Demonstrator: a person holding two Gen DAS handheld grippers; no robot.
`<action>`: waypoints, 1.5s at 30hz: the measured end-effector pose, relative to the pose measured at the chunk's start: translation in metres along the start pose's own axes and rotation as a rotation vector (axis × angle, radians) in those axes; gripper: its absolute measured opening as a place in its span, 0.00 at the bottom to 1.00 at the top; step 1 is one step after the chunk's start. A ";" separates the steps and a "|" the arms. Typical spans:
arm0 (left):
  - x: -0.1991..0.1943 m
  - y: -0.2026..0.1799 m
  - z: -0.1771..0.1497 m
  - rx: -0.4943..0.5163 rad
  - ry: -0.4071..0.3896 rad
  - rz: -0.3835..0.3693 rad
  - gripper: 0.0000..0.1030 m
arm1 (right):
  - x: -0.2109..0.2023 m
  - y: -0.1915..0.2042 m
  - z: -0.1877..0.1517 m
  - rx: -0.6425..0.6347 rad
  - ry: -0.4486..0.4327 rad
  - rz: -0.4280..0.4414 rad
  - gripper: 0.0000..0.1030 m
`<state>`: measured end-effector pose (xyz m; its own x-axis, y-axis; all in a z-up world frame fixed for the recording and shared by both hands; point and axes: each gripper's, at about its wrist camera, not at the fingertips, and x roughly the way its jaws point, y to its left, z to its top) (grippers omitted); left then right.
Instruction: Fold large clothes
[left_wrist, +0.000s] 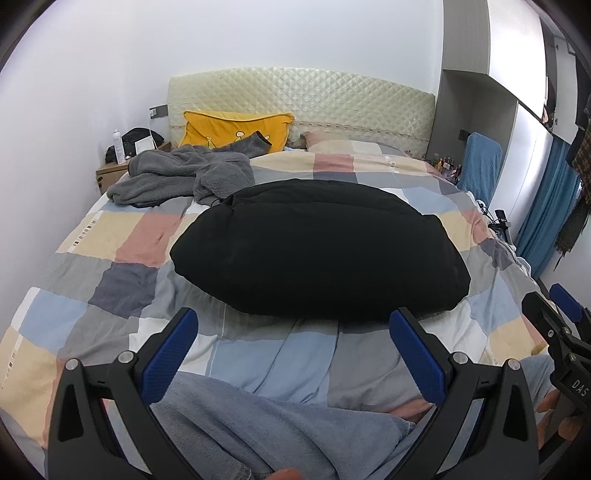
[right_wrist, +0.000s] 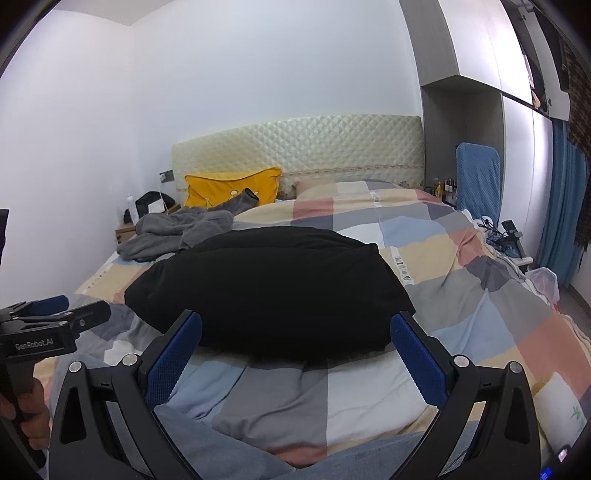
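Black padded garment (left_wrist: 317, 251), already a puffy folded bundle on the patchwork-quilted bed (left_wrist: 122, 236), lies just ahead of both empty, wide-open hand-held grippers (left_wrist: 293, 350) (right_wrist: 295, 350); next comes the grey fleece garment (left_wrist: 177, 170), I'd say.

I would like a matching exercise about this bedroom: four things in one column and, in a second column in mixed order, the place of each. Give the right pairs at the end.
Things:
1. black garment
2. grey fleece garment
3. yellow pillow
4. white bottle

Places:
A. on the wooden nightstand beside the bed
B. leaning on the quilted headboard
C. folded, in the middle of the checked quilt
D. crumpled, on the far left part of the bed

Pairs: 1-C, 2-D, 3-B, 4-A
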<state>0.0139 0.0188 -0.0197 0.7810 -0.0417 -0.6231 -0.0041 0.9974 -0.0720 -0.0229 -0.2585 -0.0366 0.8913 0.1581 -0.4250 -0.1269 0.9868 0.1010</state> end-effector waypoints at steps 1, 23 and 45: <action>0.000 0.000 0.000 0.000 0.001 0.001 1.00 | -0.001 0.000 0.000 -0.001 -0.005 -0.001 1.00; -0.004 0.003 -0.002 -0.006 0.024 -0.014 1.00 | -0.002 -0.006 -0.003 0.016 0.004 -0.011 1.00; -0.016 0.004 0.004 0.003 -0.012 0.004 1.00 | -0.009 0.001 -0.002 0.022 -0.034 0.001 1.00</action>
<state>0.0040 0.0240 -0.0071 0.7884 -0.0373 -0.6140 -0.0054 0.9977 -0.0677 -0.0321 -0.2586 -0.0339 0.9056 0.1576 -0.3937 -0.1189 0.9855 0.1211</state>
